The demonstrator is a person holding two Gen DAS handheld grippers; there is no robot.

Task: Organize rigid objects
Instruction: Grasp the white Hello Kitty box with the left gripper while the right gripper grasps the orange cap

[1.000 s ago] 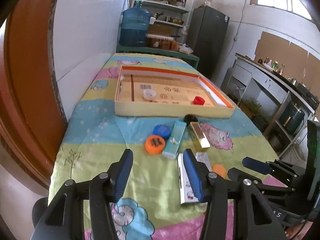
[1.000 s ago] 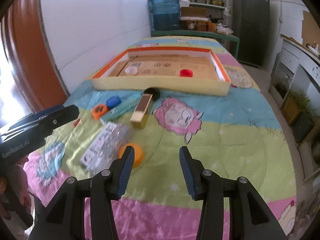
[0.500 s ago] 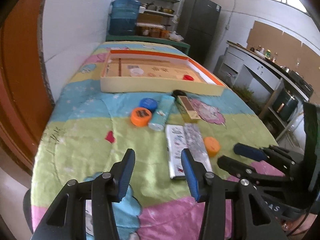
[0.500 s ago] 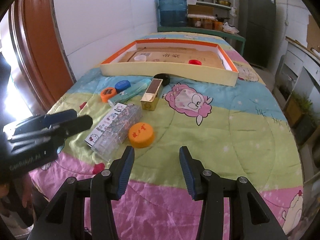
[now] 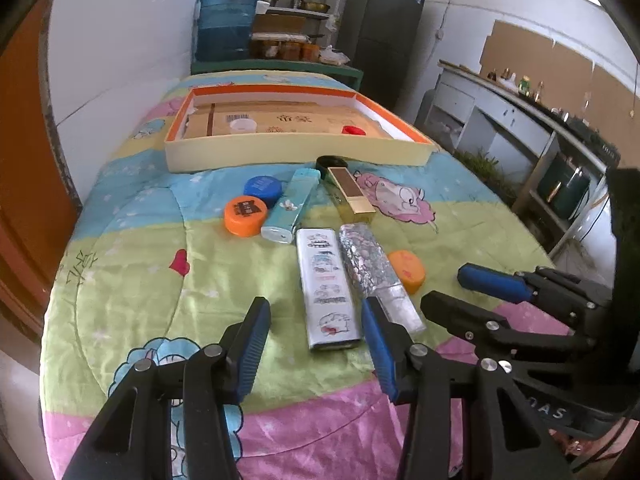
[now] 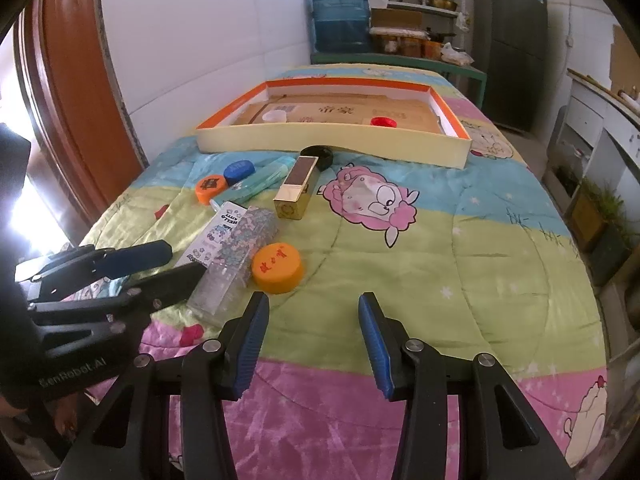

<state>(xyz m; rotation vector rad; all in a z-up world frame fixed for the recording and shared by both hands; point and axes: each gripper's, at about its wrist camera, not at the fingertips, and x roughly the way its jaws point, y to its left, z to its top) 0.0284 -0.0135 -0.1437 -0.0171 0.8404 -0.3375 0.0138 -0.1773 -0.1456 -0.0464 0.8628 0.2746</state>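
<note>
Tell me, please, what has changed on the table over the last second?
Both tools drew back toward the near edge: the left tool and right tool stay open, holding nothing. The white case, glitter case, caps and tray have not moved.

Glossy quilted cloth (image 5: 140, 280) covers the table, satin sheen catching the light; a shiny gold metallic box (image 5: 352, 196) gleams beside smooth plastic caps (image 5: 245, 215) (orange and blue), near a matt cardboard tray (image 5: 296, 156).
</note>
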